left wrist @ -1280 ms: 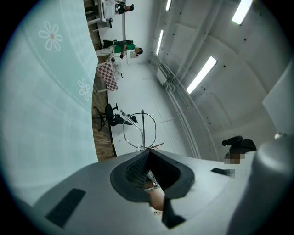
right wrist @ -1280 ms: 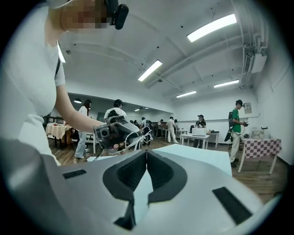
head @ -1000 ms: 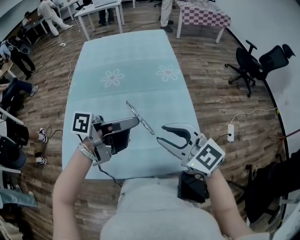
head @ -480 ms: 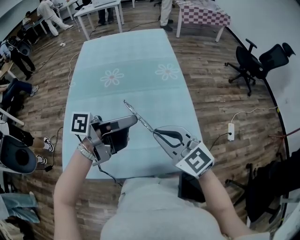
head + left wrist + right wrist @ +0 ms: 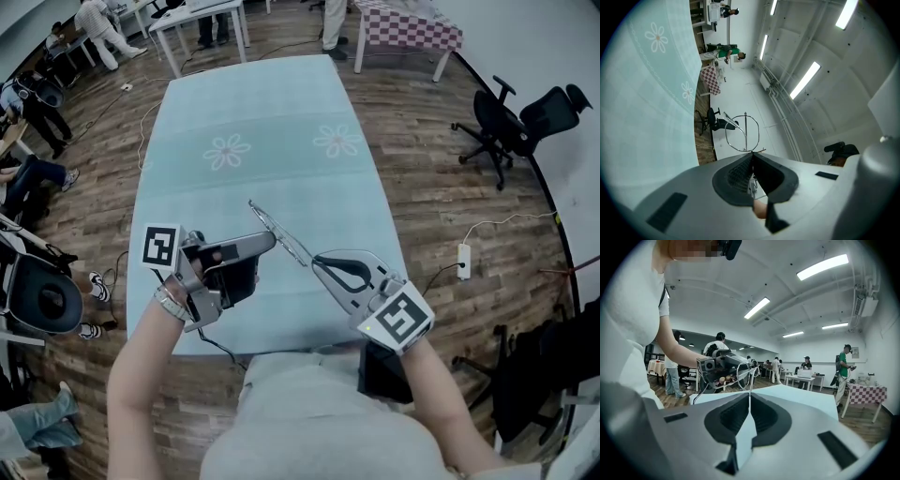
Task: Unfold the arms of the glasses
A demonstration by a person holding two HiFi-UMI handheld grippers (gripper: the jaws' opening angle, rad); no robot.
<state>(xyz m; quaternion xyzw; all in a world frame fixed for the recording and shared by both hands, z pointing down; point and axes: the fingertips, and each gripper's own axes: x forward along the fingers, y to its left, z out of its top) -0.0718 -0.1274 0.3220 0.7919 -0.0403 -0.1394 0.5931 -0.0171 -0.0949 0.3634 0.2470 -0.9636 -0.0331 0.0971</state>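
Long table under pale teal flower-print cloth (image 5: 262, 103) below. Above near edge, left gripper (image 5: 268, 241): jaws pressed together, pinching thin silver wire-frame glasses (image 5: 279, 232) at front. Opposite, right gripper (image 5: 319, 265): jaws closing, pads nipping slim temple arm (image 5: 302, 255). Glasses held off table, between both.

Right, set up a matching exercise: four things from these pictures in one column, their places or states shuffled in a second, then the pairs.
Things
1. left gripper
2. right gripper
3. office chair
4. power strip

Places or states
A. white, lying on the wood floor just right of the table
B. jaws shut on the end of one arm of the glasses
C. black, standing on the wood floor at the far right
D. jaws shut on the frame of the glasses

Pairs: 1-D, 2-B, 3-C, 4-A
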